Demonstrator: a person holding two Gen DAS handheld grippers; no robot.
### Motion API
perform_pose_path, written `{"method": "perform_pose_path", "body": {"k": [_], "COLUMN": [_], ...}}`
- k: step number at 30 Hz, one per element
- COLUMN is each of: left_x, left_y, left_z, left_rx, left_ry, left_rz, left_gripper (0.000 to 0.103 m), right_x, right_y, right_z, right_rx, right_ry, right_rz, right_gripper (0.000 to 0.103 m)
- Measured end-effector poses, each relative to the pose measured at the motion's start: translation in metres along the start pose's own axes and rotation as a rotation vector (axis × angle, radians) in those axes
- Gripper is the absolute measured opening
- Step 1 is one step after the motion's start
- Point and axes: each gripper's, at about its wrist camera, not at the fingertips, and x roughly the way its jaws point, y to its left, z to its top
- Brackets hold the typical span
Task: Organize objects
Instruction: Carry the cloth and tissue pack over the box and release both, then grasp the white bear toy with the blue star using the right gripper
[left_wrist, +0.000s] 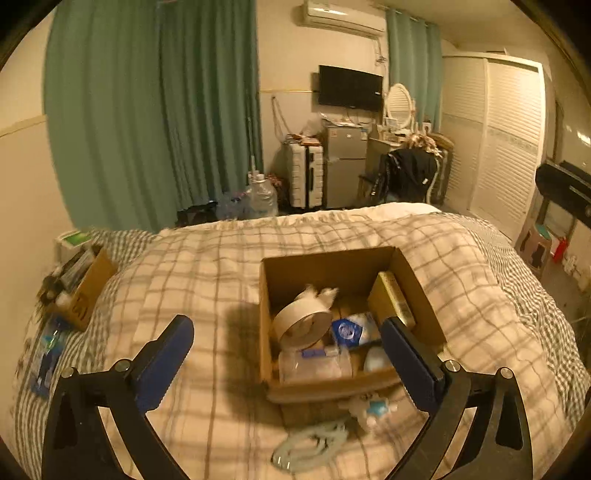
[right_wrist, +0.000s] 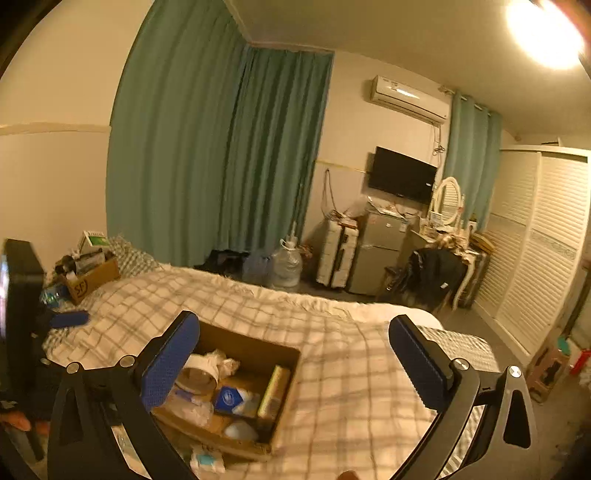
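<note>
1. The bed (left_wrist: 207, 258) carries everything: its plaid quilt runs away from me toward the far edge, and the open cardboard box (left_wrist: 417, 291) sits about mid-bed, nearer my edge than the far one.
2. The box already holds a tape roll (left_wrist: 301, 325), a blue-labelled packet (left_wrist: 347, 330), a yellow carton (left_wrist: 391, 299) standing against its right wall, and some clear wrapping at the near wall.
3. Still loose on the quilt, between the box's near wall and my edge of the bed, lie a small white-and-blue toy (left_wrist: 375, 408) and a pale coiled cable (left_wrist: 310, 443).
4. My left claw (left_wrist: 288, 360) is spread wide and empty; toy and cable lie just below and ahead of it, the cable's long axis running roughly crosswise to my fingers.
5. My right claw (right_wrist: 293, 363) is also wide and empty, but the box sits to its left, so I judge the left the nearer one.
</note>
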Motion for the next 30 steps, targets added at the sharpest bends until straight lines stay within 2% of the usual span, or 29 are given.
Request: {"method": "perform_pose_path", "body": {"k": [3, 5, 9, 12, 13, 19, 26, 30], "left_x": [-0.012, -0.015, -0.004, 0.014, 0.019, 0.036, 0.039, 0.051], "left_y": [0.004, 0.006, 0.011, 0.015, 0.016, 0.026, 0.041, 0.042], "left_z": [-0.019, -0.038, -0.070, -0.094, -0.100, -0.114, -0.119, -0.123], "left_rx": [-0.035, -0.073, -0.152, -0.196, -0.196, -0.221, -0.250, -0.245], "left_ry": [-0.004, -0.004, 0.005, 0.071, 0.090, 0.153, 0.183, 0.231], "left_rz": [0.059, 0.060, 0.085, 0.040, 0.050, 0.095, 0.183, 0.182], "left_gripper": [0.103, 0.103, 0.103, 0.103, 0.103, 0.103, 0.103, 0.103], "right_x": [-0.013, -0.013, 0.009, 0.032, 0.039, 0.076, 0.106, 0.122], "right_y": [0.000, 0.002, 0.004, 0.015, 0.019, 0.036, 0.060, 0.077], "right_z": [-0.014, -0.029, -0.070, -0.103, -0.113, -0.160, -0.183, -0.192], "right_rx": [0.039, 0.051, 0.131, 0.120, 0.107, 0.118, 0.081, 0.035], "right_ry": [-0.010, 0.012, 0.130, 0.214, 0.241, 0.424, 0.548, 0.600], "right_rz": [0.016, 0.037, 0.082, 0.062, 0.046, 0.064, 0.097, 0.102], "right_gripper": [0.103, 0.103, 0.103, 0.103, 0.103, 0.103, 0.102, 0.101]}}
